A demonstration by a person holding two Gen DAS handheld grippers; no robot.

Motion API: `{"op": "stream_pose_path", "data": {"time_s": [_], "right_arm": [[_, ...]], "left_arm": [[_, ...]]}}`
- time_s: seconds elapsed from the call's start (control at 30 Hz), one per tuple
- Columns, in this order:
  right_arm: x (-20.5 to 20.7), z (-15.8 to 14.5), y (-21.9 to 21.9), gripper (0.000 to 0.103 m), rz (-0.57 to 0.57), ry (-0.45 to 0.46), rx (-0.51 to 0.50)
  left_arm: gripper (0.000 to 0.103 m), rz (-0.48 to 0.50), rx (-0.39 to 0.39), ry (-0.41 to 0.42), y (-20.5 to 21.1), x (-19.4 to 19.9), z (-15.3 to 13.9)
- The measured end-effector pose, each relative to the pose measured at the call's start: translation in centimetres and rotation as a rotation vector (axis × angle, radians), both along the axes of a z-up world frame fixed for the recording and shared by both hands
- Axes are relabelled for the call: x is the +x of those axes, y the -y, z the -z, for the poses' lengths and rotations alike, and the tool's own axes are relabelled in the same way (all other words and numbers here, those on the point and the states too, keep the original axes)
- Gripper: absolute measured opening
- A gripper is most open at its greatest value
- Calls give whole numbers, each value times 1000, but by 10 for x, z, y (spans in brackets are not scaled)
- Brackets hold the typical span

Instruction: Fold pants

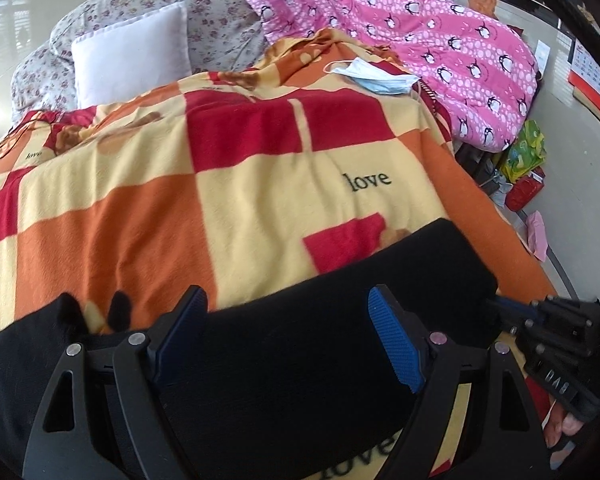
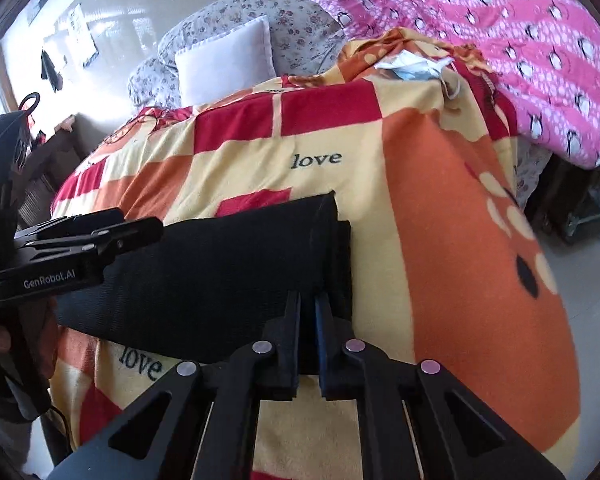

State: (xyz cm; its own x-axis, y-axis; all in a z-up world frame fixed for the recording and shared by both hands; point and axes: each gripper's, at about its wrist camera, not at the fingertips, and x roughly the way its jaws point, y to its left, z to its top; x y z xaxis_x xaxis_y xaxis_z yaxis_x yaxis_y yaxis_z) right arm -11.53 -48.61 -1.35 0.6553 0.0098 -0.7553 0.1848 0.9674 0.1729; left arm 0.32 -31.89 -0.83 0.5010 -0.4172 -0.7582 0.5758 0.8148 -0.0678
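Note:
Black pants (image 1: pixel 300 328) lie folded in a long band across the near part of a checked orange, red and yellow blanket (image 1: pixel 228 200). My left gripper (image 1: pixel 288 320) is open, its blue pads (image 1: pixel 396 344) spread above the middle of the pants, holding nothing. In the right wrist view the pants (image 2: pixel 228 272) show a layered right edge. My right gripper (image 2: pixel 308 308) is shut on the near right edge of the pants. The left gripper (image 2: pixel 140 232) shows at the left of that view, and the right gripper (image 1: pixel 512 308) shows at the right of the left wrist view.
The blanket (image 2: pixel 440 240) covers a bed. A white pillow (image 1: pixel 136 56), a floral quilt (image 1: pixel 220 4) and a pink penguin quilt (image 1: pixel 440 48) lie at the far end. A blue face mask (image 1: pixel 376 76) rests on the blanket. Bags (image 1: pixel 524 160) clutter the floor on the right.

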Motion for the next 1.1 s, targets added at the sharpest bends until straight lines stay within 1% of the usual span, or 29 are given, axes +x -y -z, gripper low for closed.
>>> {"op": "stream_pose_path", "data": {"time_s": [0.03,0.1,0.17,0.2,0.23,0.3,0.33,0.37,0.4,0.53,0.63,0.83,0.93,0.97,1.03,1.1], "right_arm": [[-1,1,-1,7,0,-9,-12],[-4,0,-7,12,-8,-17,-42],[-11,-3,-5,13,0,-11,-38],[-14,-5,-2,18,8,-4,-22],[-19,-6,2,23,17,7,8],[-28,-7,11,54,17,32,105],[-31,-6,12,60,19,35,123],[-33,-6,13,64,20,39,129],[-35,-5,13,64,22,43,131],[-38,3,17,64,28,37,157],[-37,11,18,64,20,46,189],[-36,13,19,64,7,85,234],[-34,14,17,64,-3,104,254],[-32,15,17,64,-6,107,261],[-31,16,16,64,-7,119,280],[-30,17,15,64,-1,133,292]], "left_arm": [[83,12,2,-5,4,1,1],[83,43,11,-27,14,3,4],[83,78,0,-63,23,7,7],[83,90,-10,-80,27,8,7],[83,101,-27,-105,31,12,8],[83,119,-60,-153,39,19,10],[83,131,-68,-179,45,23,11],[83,140,-67,-194,50,26,12],[83,148,-60,-202,56,28,14],[83,179,-47,-190,75,31,16],[83,235,-32,-186,90,27,19],[83,337,23,-139,114,12,20],[83,399,60,-150,126,4,26],[83,413,71,-153,128,2,28],[83,429,100,-129,133,-1,31],[83,441,107,-117,137,-2,32]]}}
